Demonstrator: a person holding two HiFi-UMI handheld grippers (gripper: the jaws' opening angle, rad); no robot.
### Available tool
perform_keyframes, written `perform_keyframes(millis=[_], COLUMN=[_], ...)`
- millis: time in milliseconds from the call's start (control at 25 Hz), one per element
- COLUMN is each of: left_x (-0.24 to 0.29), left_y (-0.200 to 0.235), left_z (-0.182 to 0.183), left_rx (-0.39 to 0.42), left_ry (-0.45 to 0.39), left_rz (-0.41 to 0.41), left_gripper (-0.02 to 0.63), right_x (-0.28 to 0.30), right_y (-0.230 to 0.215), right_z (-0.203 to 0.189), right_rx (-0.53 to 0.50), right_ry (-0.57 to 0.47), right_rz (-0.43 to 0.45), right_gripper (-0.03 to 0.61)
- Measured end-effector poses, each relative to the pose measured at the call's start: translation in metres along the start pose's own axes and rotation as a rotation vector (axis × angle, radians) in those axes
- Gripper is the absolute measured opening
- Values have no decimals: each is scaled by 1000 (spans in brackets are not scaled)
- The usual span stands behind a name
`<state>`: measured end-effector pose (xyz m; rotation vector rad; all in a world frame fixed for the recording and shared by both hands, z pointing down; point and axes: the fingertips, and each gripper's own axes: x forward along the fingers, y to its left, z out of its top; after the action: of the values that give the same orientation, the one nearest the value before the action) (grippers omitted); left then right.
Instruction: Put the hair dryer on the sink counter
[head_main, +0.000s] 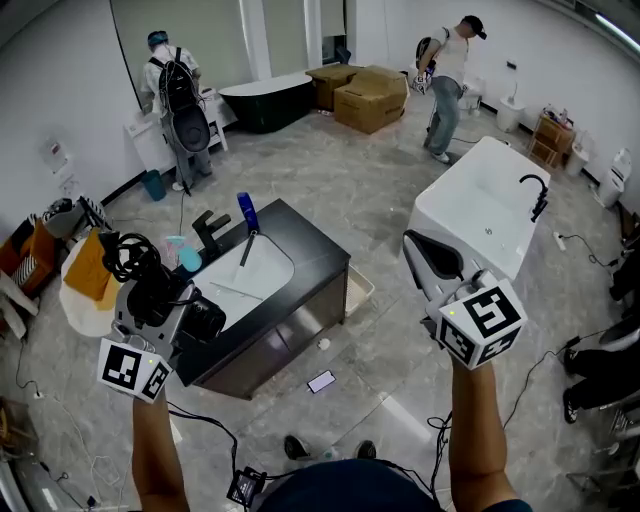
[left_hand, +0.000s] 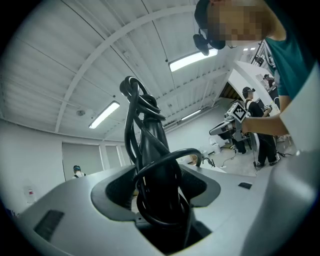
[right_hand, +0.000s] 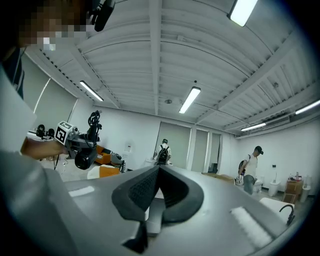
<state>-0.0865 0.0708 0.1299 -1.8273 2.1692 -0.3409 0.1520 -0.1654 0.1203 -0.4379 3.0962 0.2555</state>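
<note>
- Holding the hair dryer (head_main: 197, 318) up by the near-left end of the sink bench (head_main: 312, 262), not resting on it. The left tool (head_main: 160, 300) is clamped on the fat handle with its jaws spread wide.
- The dryer is glossy black plastic, and its rubbery black cord (left_hand: 132, 107) is looped around it in a loose bundle.
- The bench is a dark boxy cabinet with a smooth white rounded basin (head_main: 252, 272) sunk into the top. There's a black faucet (head_main: 210, 232) and a blue bottle (head_main: 247, 212) at the back edge.
- The right tool (head_main: 437, 262) is off to the right, well apart from the bench, jaws pressed together on nothing.
- The right gripper view gives the knurled black pads (right_hand: 142, 189) up close and catches the dryer's round nozzle end-on, which the head view doesn't.
- The left gripper view shows the cord loops pinned between the jaws along with the handle.
- Only the head view gets the grey tiled floor (head_main: 370, 200) and the white bathtub (head_main: 470, 215).
</note>
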Motion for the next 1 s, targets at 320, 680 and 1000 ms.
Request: perform_keyframes(millis=[320,680,1000], left_x=[-9,-38,-78], left_y=[-28,6,122], left_z=[2,-15,-65], left_rx=[-9,15,12], left_ry=[36,31,-37], left_rz=[70,96,-18], left_gripper=[267,267,267], right_x=[-13,9,60], right_y=[-20,10,104], right_z=[-12,-29,-20], right_rx=[47,44,17], right_ry=[-41,-22,-16], right_rz=[48,39,-125], right_gripper=[9,11,11])
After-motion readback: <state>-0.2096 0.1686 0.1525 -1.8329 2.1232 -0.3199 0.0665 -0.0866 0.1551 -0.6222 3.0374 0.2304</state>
